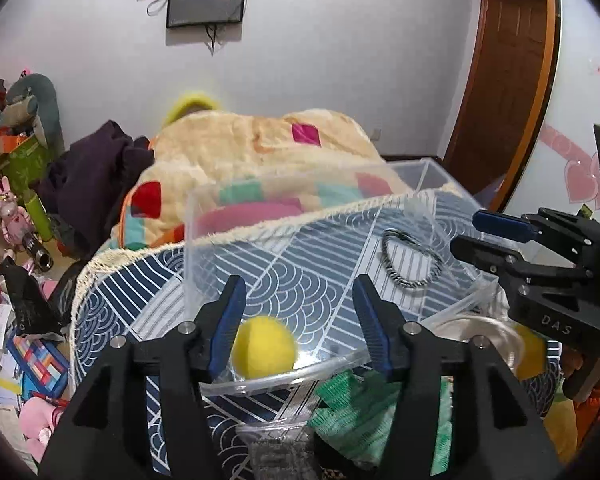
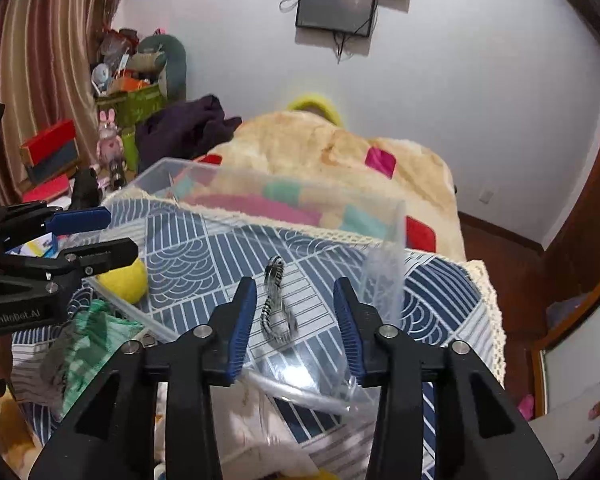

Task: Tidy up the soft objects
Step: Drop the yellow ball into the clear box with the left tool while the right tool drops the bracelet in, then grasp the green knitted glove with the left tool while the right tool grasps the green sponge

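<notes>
A clear plastic box (image 1: pixel 204 216) (image 2: pixel 160 170) stands on a blue patterned cloth (image 1: pixel 112 308) (image 2: pixel 440 292). Inside it lie a yellow soft ball (image 1: pixel 264 350) (image 2: pixel 126 280) and a black-and-white striped hair tie (image 1: pixel 410 258) (image 2: pixel 276 304). My left gripper (image 1: pixel 300 320) is open and empty, just above the box's near rim with the ball below it. My right gripper (image 2: pixel 295 316) is open and empty over the hair tie; it also shows at the right of the left wrist view (image 1: pixel 466 232). A green-and-white cloth (image 1: pixel 364 412) (image 2: pixel 88 344) lies in front of the box.
A cream blanket with coloured patches (image 1: pixel 260 140) (image 2: pixel 320 148) is heaped behind the box, a dark purple garment (image 1: pixel 92 176) beside it. Toys, boxes and books (image 1: pixel 16 320) crowd the floor at the left. A wooden door (image 1: pixel 508 72) is at the right.
</notes>
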Demonstrator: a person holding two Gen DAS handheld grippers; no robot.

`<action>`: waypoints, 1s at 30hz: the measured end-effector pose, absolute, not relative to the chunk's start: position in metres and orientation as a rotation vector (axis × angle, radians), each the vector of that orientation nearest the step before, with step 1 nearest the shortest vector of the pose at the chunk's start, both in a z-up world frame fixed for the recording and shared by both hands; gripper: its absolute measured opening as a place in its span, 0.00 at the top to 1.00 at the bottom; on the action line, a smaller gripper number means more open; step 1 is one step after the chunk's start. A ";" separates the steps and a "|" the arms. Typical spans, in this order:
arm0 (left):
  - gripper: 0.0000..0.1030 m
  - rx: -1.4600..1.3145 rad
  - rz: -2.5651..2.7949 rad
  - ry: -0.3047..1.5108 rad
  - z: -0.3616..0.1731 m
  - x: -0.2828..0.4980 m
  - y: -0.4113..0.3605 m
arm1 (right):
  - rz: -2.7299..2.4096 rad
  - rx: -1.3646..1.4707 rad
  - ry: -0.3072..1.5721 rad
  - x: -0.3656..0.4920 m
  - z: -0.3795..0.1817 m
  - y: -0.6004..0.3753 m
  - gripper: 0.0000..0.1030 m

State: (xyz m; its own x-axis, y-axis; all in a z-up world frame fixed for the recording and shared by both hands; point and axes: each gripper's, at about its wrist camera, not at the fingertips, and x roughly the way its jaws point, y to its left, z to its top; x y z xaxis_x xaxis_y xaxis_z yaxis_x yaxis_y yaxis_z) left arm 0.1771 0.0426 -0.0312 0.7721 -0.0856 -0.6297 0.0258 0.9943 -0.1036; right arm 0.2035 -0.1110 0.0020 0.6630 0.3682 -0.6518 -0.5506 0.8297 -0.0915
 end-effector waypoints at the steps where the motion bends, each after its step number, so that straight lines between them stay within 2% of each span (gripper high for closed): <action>1: 0.41 -0.089 -0.055 0.670 -0.026 0.173 0.043 | 0.529 -0.286 0.651 0.199 0.006 -0.114 0.62; 3: 0.33 -0.082 -0.045 0.639 -0.018 0.164 0.043 | 0.531 -0.267 0.622 0.191 0.014 -0.121 0.51; 5: 0.29 -0.066 -0.035 0.607 -0.010 0.153 0.042 | 0.528 -0.246 0.589 0.183 0.020 -0.126 0.45; 8: 0.21 -0.046 -0.026 0.566 -0.002 0.138 0.039 | 0.536 -0.218 0.554 0.171 0.028 -0.136 0.42; 11: 0.13 -0.038 -0.028 0.538 0.000 0.123 0.034 | 0.538 -0.192 0.534 0.159 0.029 -0.145 0.33; 13: 0.10 -0.034 -0.036 0.532 -0.003 0.115 0.030 | 0.531 -0.183 0.525 0.153 0.027 -0.151 0.33; 26: 0.11 -0.045 -0.107 0.629 -0.057 0.097 -0.003 | 0.510 -0.111 0.655 0.136 -0.022 -0.177 0.33; 28: 0.15 -0.052 -0.109 0.645 -0.065 0.098 -0.006 | 0.521 -0.102 0.682 0.137 -0.031 -0.177 0.33; 30: 0.24 -0.069 -0.103 0.657 -0.071 0.100 -0.007 | 0.528 -0.104 0.699 0.136 -0.038 -0.178 0.33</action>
State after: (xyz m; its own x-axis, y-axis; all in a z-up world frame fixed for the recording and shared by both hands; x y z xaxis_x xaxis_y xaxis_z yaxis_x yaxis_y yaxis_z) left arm 0.0998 -0.0071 -0.0713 0.7869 -0.1176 -0.6057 0.0741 0.9926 -0.0964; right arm 0.1359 -0.1784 -0.0378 0.6407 0.4282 -0.6373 -0.4961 0.8644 0.0820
